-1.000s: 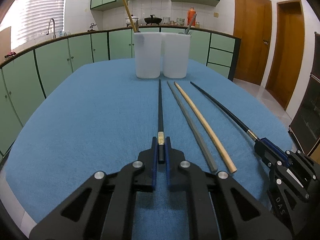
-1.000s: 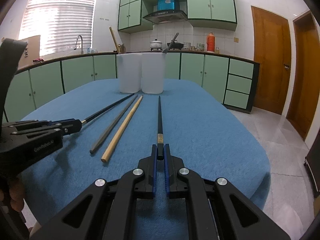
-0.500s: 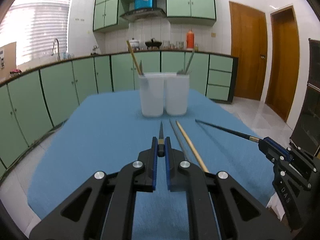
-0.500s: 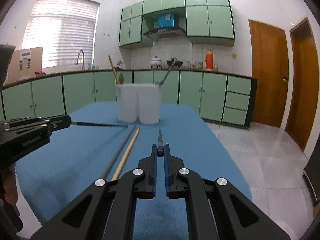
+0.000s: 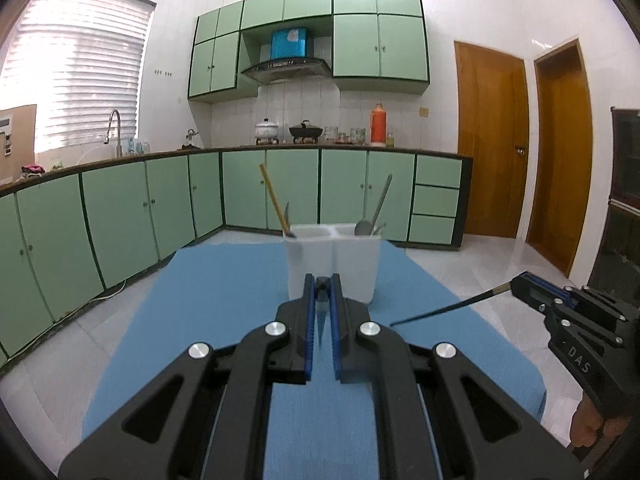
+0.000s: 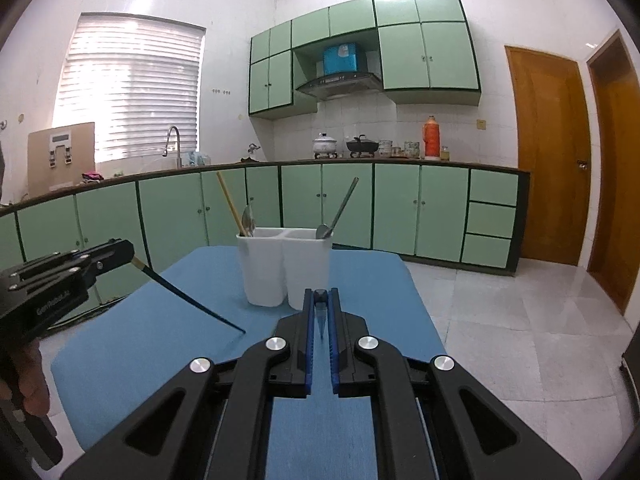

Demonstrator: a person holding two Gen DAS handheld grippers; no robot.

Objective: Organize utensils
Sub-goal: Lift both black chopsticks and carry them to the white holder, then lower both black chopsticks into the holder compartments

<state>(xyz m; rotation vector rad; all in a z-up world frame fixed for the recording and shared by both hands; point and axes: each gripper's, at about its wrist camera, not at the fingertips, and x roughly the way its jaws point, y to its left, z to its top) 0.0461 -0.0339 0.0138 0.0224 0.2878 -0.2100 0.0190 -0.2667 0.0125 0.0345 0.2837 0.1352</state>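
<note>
Left gripper [image 5: 321, 285]: pinched a black chopstick [image 6: 192, 301], lifted off the blue tablecloth [image 5: 208, 304], its tip slanting down over the cloth.
Right gripper [image 6: 321, 297]: pinched a second black chopstick [image 5: 448, 309], also held clear of the cloth.
White twin-compartment holder [image 6: 280, 268]: stood toward the table's far edge.
Holder contents: a wooden chopstick [image 5: 273, 200] and what looked like a spoon [image 6: 249, 220] in the left compartment; a metal spoon [image 5: 370, 212] in the right.
</note>
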